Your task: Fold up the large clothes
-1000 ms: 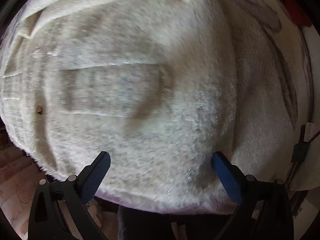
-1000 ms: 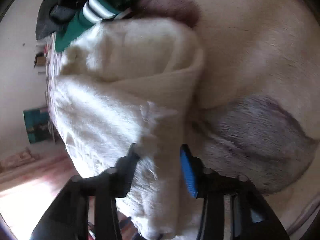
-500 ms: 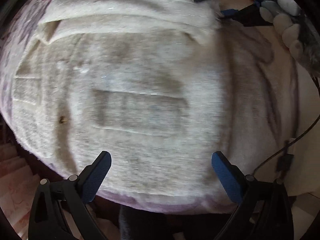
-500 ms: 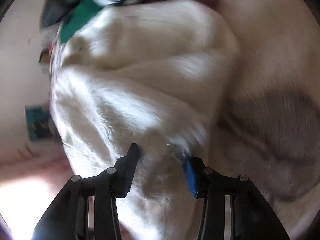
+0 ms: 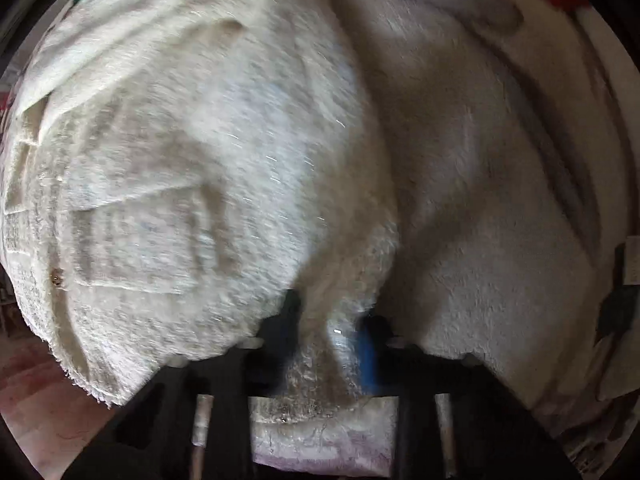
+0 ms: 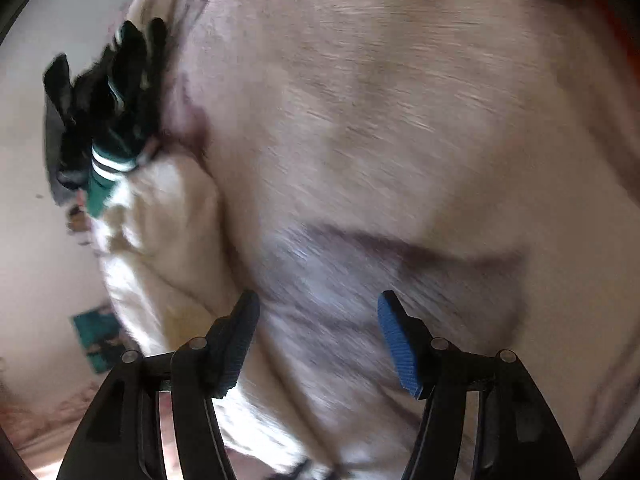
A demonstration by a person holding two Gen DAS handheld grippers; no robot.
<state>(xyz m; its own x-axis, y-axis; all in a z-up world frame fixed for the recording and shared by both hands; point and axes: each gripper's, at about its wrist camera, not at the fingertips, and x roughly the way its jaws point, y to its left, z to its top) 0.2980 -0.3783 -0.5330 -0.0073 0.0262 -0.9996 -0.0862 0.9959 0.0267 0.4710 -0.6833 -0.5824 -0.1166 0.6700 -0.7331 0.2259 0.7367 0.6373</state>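
We had the left gripper (image 5: 332, 320) pinched on a bunched edge of the cream fleece garment (image 5: 200, 152), which lay spread on the pale bedcover (image 5: 500, 200), while the right gripper (image 6: 318, 336) hung with its jaws wide and empty over the bedcover, beside the garment's folded side. To fold well, we judged the pinched edge should be carried low and straight across, and the free gripper should hold the crease line.
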